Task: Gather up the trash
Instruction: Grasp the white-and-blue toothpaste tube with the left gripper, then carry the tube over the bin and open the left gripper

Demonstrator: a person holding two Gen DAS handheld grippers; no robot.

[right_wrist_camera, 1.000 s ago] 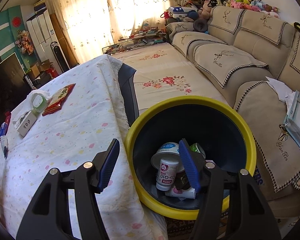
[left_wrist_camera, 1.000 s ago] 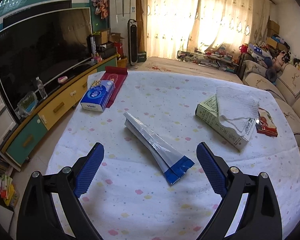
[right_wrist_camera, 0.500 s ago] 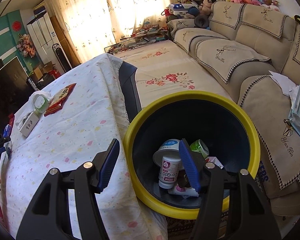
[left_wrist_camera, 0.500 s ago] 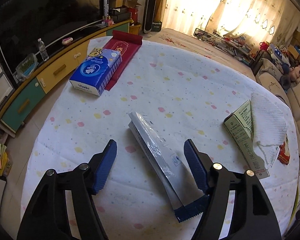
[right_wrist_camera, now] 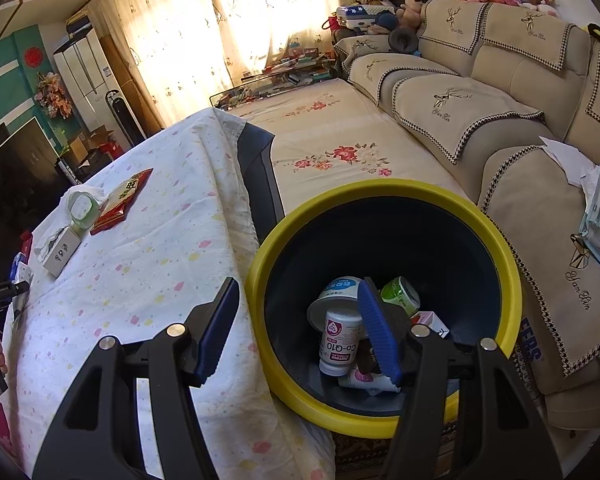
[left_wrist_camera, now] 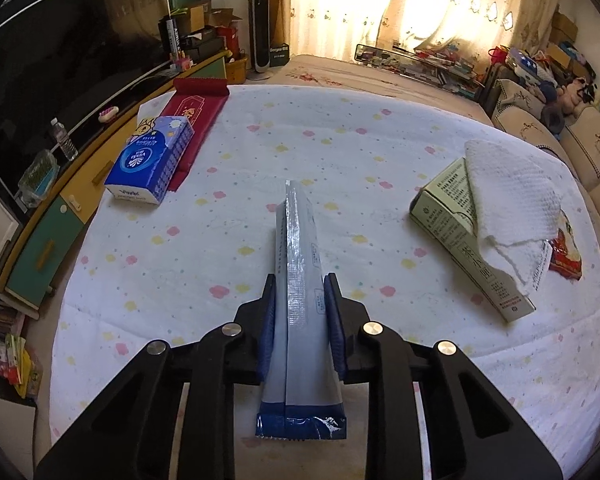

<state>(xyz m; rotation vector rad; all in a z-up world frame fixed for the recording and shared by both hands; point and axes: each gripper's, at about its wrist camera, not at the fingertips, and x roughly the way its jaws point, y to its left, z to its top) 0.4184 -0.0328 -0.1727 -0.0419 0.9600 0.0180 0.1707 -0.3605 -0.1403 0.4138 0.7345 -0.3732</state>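
Observation:
A long silver wrapper (left_wrist_camera: 295, 232) with a blue end lies on the flowered tablecloth (left_wrist_camera: 340, 140), pointing away from me. My left gripper (left_wrist_camera: 300, 280) is closing on it, and both blue pads touch its sides near the blue end. In the right wrist view a yellow-rimmed dark bin (right_wrist_camera: 380, 188) stands beside the table's edge and holds a white bottle (right_wrist_camera: 340, 340), a cup and other trash. My right gripper (right_wrist_camera: 299, 284) hovers open over the bin's near rim with nothing between its fingers.
A green carton (left_wrist_camera: 460, 248) under a white paper towel (left_wrist_camera: 508, 192) and a red snack packet (left_wrist_camera: 564, 256) lie at the table's right. A blue tissue pack (left_wrist_camera: 151, 168) and a red cloth (left_wrist_camera: 197, 108) lie at the left. A sofa (right_wrist_camera: 480, 92) stands behind the bin.
My left gripper moved forward and down over the wrapper, and its jaws narrowed from wide open onto the wrapper's sides. The right gripper stayed over the bin.

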